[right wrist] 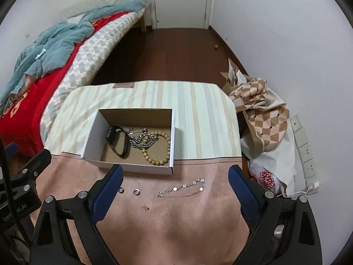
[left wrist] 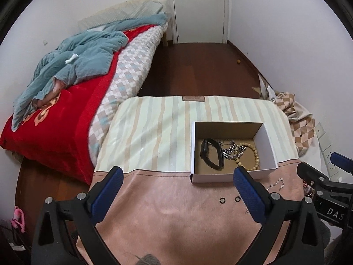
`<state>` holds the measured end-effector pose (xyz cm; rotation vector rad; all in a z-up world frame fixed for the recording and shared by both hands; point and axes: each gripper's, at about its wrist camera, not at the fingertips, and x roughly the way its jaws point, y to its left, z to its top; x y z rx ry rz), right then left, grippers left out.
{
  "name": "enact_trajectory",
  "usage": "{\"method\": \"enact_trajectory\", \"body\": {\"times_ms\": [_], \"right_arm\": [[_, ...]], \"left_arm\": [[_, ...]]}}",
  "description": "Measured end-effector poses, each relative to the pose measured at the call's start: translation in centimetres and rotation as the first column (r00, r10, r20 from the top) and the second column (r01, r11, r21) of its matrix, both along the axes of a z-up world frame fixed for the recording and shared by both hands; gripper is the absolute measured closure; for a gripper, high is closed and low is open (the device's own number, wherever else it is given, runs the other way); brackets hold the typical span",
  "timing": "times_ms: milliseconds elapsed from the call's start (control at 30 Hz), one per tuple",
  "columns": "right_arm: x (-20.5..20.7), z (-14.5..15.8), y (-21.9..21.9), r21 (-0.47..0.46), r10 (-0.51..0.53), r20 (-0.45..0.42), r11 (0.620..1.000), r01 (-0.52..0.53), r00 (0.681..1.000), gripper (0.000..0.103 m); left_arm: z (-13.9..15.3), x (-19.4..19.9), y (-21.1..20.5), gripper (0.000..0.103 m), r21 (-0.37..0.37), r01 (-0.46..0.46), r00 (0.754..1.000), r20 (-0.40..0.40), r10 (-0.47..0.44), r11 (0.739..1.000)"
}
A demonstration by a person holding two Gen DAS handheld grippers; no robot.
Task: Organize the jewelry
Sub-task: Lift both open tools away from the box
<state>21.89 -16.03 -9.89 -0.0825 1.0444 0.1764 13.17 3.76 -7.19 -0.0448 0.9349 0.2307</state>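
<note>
- Left gripper [left wrist: 178,181]: fingers [left wrist: 108,190] spread wide, nothing btwn them, above the pink tabletop [left wrist: 167,209].
- Right gripper [right wrist: 176,181]: fingers [right wrist: 108,190] also spread, grasping nothing.
- Btwn right fingers on tabletop: silver chain bracelet [right wrist: 183,188], two small rings [right wrist: 128,191], tiny earring [right wrist: 145,208] nearer the camera.
- Just beyond: white cardboard box [right wrist: 132,167], open top, w/ black smart band [right wrist: 118,140], silver chain [right wrist: 141,140], wooden bead bracelet [right wrist: 157,149] inside, chain overlapping beads.
- Further out: bed [left wrist: 55,119] w/ red blanket at left, door [left wrist: 198,6] at far end.

Red blanket [left wrist: 55,119], teal clothes [left wrist: 72,59], white door [left wrist: 198,8], checkered cloth [right wrist: 260,114], wall sockets [right wrist: 306,150]
</note>
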Motion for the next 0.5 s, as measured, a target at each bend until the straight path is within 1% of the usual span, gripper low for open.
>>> {"method": "enact_trajectory", "body": {"times_ms": [300, 500], "right_arm": [[-4.3, 3.8, -0.8, 0.016, -0.008, 0.082, 1.000, 0.007, 0.997, 0.006], [-6.5, 5.9, -1.4, 0.024, -0.016, 0.128, 1.000, 0.013, 0.992, 0.006]], "left_arm": [[2.6, -3.8, -0.9, 0.001, 0.006, 0.018, 0.998, 0.056, -0.018, 1.000], [3.5, -5.5, -1.1, 0.001, 0.004, 0.018, 0.997, 0.076, -0.018, 1.000]]}}
